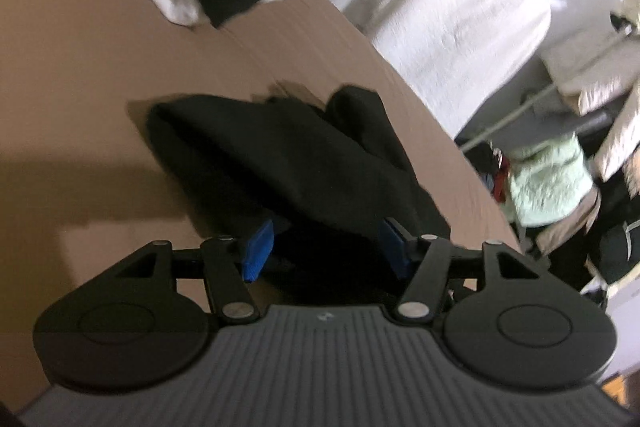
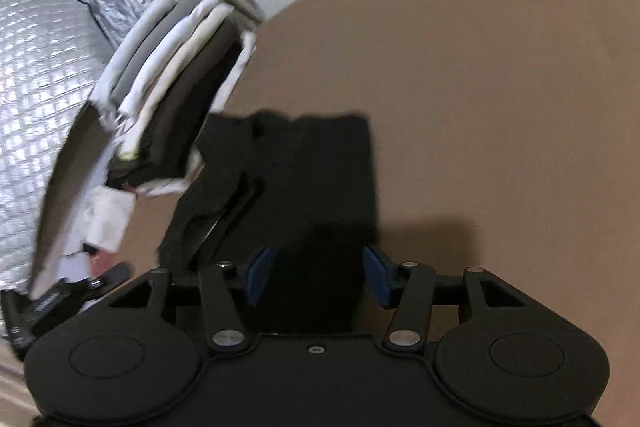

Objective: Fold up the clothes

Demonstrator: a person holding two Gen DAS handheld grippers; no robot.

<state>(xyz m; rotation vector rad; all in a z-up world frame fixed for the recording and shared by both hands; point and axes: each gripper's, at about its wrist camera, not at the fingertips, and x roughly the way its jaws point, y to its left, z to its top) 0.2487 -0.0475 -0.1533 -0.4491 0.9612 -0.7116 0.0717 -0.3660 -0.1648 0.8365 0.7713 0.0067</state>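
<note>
Both tools wide apart, black garment [image 1: 288, 155] between pads; no legible writing.

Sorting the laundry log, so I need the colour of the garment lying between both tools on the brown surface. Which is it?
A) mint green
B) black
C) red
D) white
B: the garment between the left tool and the right tool is black in both views.

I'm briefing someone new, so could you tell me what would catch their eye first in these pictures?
The black garment lying on the brown cardboard surface, right ahead of both grippers, whose blue pads stand apart on either side of it. Beyond it, a stack of folded white and dark clothes sits near the surface's edge.
</note>
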